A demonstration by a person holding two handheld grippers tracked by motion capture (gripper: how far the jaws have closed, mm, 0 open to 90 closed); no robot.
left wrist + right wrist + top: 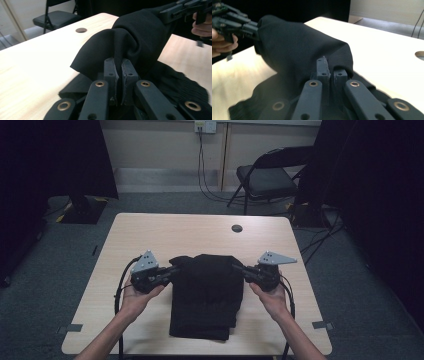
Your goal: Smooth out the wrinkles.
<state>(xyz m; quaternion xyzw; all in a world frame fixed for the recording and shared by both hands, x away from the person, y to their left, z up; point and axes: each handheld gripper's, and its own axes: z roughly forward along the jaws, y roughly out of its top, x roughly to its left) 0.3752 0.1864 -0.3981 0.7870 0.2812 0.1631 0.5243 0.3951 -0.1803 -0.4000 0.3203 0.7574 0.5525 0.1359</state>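
A black garment (206,295) lies folded on the light wooden table (165,232), its far end lifted off the surface. My left gripper (176,268) pinches the lifted cloth at its left corner, and my right gripper (236,267) pinches the right corner. In the left gripper view the jaws are shut on a fold of the black garment (130,37), with the left gripper (119,65) tips buried in it. The right gripper view has the right gripper (329,68) shut on the same raised black garment (294,42), which hangs between both hands.
A round cable hole (237,228) sits near the table's far edge. Behind the table stand a black folding chair (267,177) and dark curtains. Cables trail along the floor at the back. Tape marks (74,327) lie at the table's near corners.
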